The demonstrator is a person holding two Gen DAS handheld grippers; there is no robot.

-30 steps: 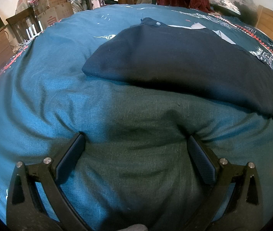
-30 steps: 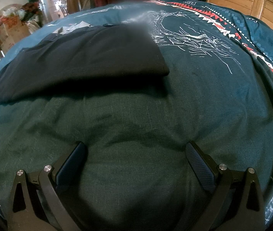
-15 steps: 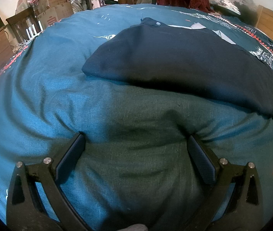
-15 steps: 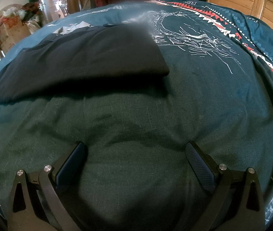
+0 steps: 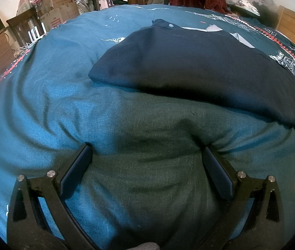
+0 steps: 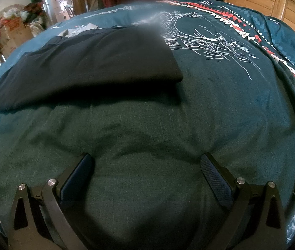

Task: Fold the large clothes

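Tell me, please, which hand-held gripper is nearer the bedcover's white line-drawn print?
Right: the print lies ahead of the right hand-held gripper, past the folded navy garment from the left hand-held gripper.

left wrist: low over bed (image 5: pixel 43 104), facing forward, close | right wrist: same | shared: dark folded garment (image 5: pixel 189 66) (image 6: pixel 85 62)

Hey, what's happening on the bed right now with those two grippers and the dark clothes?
A person is working with a hand-held gripper in each hand over a bed covered by a teal bedspread. A dark navy garment lies folded flat on it. Both the left hand-held gripper and the right hand-held gripper are open and pressed down into the bedspread short of the garment's near edge, holding nothing. Boxes are piled in the background.
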